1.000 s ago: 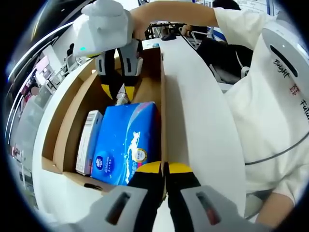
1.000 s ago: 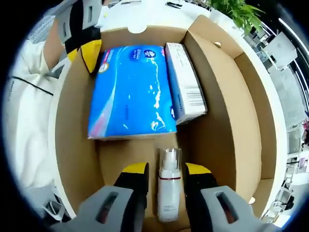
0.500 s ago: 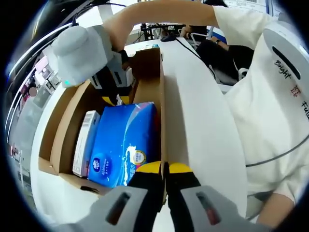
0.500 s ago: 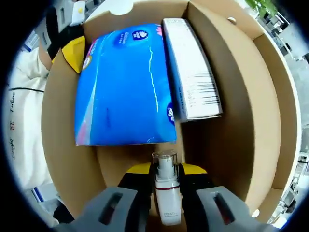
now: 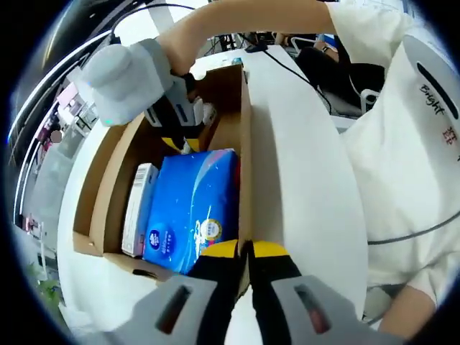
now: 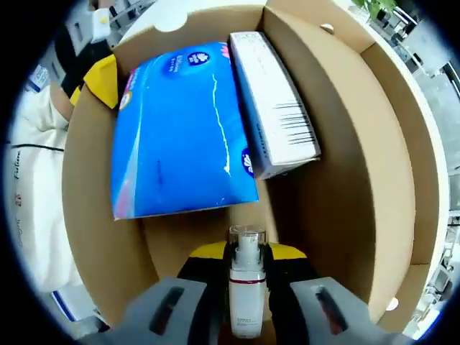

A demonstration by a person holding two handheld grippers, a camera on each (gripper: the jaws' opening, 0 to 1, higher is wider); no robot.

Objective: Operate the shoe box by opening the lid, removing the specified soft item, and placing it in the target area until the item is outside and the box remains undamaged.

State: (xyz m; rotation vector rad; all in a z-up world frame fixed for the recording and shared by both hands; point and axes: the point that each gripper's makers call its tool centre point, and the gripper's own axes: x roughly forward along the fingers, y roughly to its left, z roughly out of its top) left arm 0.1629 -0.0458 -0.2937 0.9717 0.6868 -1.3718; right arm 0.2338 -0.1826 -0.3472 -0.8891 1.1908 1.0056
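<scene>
- The shoe box [image 6: 374, 180] lies open on the white tabletop [image 5: 302, 180]; its lid is folded back.
- The blue soft pack [image 6: 183, 129] lies flat on the box floor; its long axis runs along the box's length; one end is near the left tongs [image 5: 243, 251], the other points toward the right tongs [image 6: 246, 251].
- A white carton [image 6: 273, 100] lies just beside the blue soft pack, parallel to it.
- The left tongs are pressed together on the box's side wall at its rim.
- The right tongs are clamped on a small pump bottle [image 6: 246, 287], inside the box; the bottle's nozzle points toward the blue soft pack, just short of it.
</scene>
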